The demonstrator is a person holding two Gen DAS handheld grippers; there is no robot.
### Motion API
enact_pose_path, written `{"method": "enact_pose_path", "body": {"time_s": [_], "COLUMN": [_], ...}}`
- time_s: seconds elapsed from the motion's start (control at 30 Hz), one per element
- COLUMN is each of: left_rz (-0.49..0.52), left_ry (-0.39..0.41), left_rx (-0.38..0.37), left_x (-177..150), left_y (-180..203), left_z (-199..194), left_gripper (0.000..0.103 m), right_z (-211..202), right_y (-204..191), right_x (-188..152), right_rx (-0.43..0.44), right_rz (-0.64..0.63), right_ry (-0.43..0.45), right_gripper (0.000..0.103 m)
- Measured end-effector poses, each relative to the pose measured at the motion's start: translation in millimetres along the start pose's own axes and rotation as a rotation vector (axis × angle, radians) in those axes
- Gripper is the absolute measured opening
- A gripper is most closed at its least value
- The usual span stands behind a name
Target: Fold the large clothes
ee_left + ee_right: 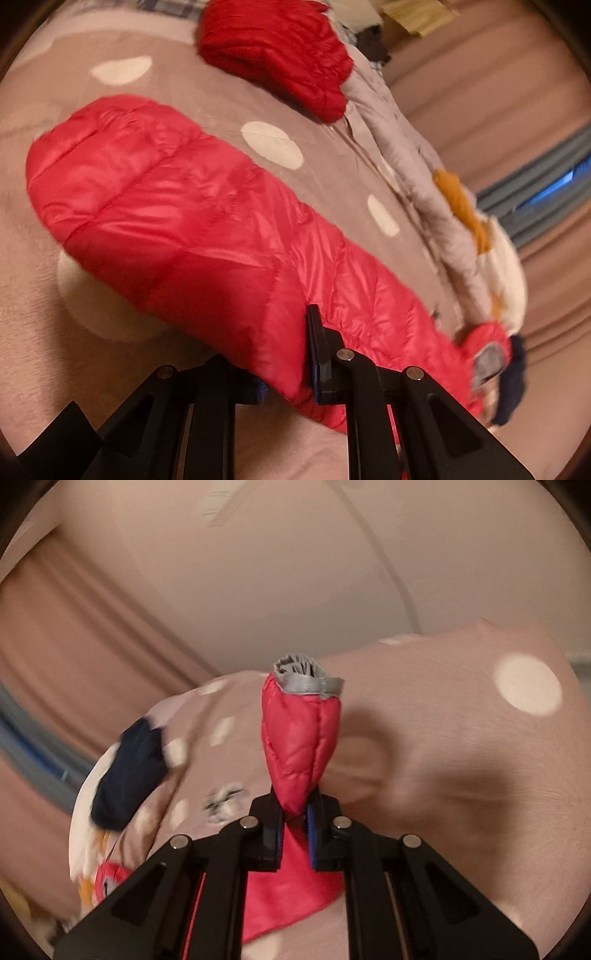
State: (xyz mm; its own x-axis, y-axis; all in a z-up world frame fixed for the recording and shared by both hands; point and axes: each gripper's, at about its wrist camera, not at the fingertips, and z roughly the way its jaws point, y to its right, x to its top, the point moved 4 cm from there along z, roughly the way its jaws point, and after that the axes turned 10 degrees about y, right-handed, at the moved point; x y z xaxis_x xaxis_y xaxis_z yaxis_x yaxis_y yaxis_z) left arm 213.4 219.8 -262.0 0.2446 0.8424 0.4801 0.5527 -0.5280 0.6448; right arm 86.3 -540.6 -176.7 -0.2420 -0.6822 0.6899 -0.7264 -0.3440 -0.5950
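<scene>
A red quilted puffer jacket point(177, 214) lies on the pink polka-dot bedspread point(221, 107), running from upper left to lower right. My left gripper point(284, 365) is shut on the jacket's near edge, with fabric bunched between its fingers. The jacket's sleeve point(484, 343) ends at the right with a grey cuff. In the right wrist view my right gripper point(295, 834) is shut on that sleeve point(299, 746), which stands up from the jaws with the grey cuff point(306, 679) on top.
A folded darker red garment point(277, 55) lies at the back of the bed. A grey garment point(399, 136) and a white-and-mustard one point(495, 251) lie along the right edge, with a navy item point(513, 384) beside them. Curtains point(74, 635) hang beyond.
</scene>
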Motion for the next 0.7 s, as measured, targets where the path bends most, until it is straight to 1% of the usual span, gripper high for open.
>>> {"method": "enact_pose_path", "body": {"time_s": [0.07,0.1,0.17,0.2,0.23,0.3,0.37,0.4,0.43,0.53,0.57,0.6,0.7], "left_rz": [-0.036,-0.058,-0.128,-0.139,-0.134,-0.077,-0.03,-0.019,-0.005,0.057,0.063,0.065,0.049], "left_ry": [0.007,0.007,0.011,0.01,0.016,0.052,0.092,0.094,0.097,0.11,0.11,0.111,0.098], "left_rx": [0.02,0.025,0.0,0.003,0.015,0.055,0.098,0.105,0.113,0.145,0.147,0.144,0.123], "left_x": [4.2,4.9,6.0,7.9,10.4,14.9,16.0,15.9,15.7,14.4,14.7,15.3,18.1], "left_y": [-10.6,-16.7,-26.7,-28.6,-29.0,-26.6,-24.9,-24.1,-21.9,-17.9,-18.6,-18.7,-22.9], "left_z": [-2.9,-3.8,-5.6,-6.2,-7.4,-12.9,-18.3,-18.1,-17.3,-14.1,-13.9,-14.1,-13.2], "left_gripper": [0.02,0.021,0.021,0.021,0.021,0.021,0.021,0.021,0.021,0.021,0.021,0.021,0.021], "right_z": [-10.7,-17.4,-31.7,-42.4,-50.5,-67.2,-88.3,-96.0,-96.0,-109.2,-115.8,-125.0,-138.9], "right_y": [-32.8,-48.3,-84.4,-108.0,-123.5,-159.7,-189.1,-201.8,-211.2,-231.9,-236.8,-242.9,-266.5], "right_x": [-10.5,-18.3,-40.7,-56.9,-68.6,-99.9,-140.1,-163.1,-184.0,-255.9,-274.5,-295.6,-336.7], "right_rx": [0.072,0.114,0.214,0.266,0.305,0.387,0.474,0.532,0.568,0.628,0.653,0.679,0.712], "right_rz": [-0.067,-0.09,-0.159,-0.214,-0.256,-0.355,-0.441,-0.48,-0.521,-0.658,-0.692,-0.738,-0.83], "right_ry": [-0.009,-0.024,-0.055,-0.07,-0.081,-0.101,-0.13,-0.162,-0.2,-0.346,-0.378,-0.399,-0.413], "right_gripper": [0.01,0.01,0.01,0.01,0.01,0.01,0.01,0.01,0.01,0.01,0.01,0.01,0.011]}}
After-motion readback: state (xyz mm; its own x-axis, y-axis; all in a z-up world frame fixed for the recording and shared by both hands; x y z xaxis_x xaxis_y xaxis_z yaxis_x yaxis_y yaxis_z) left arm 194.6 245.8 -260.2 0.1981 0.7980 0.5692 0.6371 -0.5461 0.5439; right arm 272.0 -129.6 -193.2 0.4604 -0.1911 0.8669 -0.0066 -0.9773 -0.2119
